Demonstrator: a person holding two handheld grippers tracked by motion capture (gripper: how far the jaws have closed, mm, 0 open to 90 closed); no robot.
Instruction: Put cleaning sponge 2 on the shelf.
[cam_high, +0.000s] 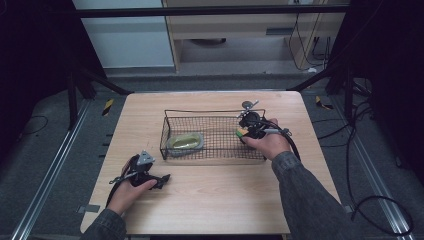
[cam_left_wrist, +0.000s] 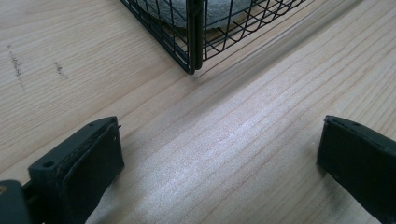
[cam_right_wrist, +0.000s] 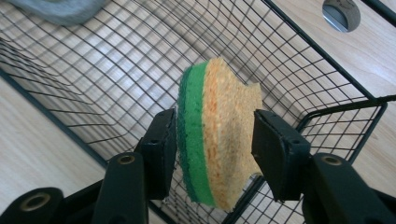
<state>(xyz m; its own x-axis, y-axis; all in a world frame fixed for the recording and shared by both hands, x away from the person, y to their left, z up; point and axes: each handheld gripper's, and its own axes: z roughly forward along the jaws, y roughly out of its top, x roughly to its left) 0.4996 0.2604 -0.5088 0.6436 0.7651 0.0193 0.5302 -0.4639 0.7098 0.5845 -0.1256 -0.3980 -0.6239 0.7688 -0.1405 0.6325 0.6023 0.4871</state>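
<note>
The left claw (cam_high: 159, 181) rests wide open and empty on the wooden surface (cam_high: 210, 200) just short of the wire basket (cam_high: 212, 114). The right claw (cam_right_wrist: 212, 140) has the yellow-and-green sponge (cam_right_wrist: 217, 135) upright between its pads over the basket's right end. To finish well, spread the pads evenly so it drops flat inside, apart from the grey dish (cam_high: 185, 142).

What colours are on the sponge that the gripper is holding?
The sponge has a green scrubbing layer and a yellow-orange spongy side, clearest in the right gripper view.

The right hand-held gripper (cam_right_wrist: 215, 149) clasps a green-backed sponge (cam_right_wrist: 219, 135) above the wire basket (cam_right_wrist: 116, 70).
</note>
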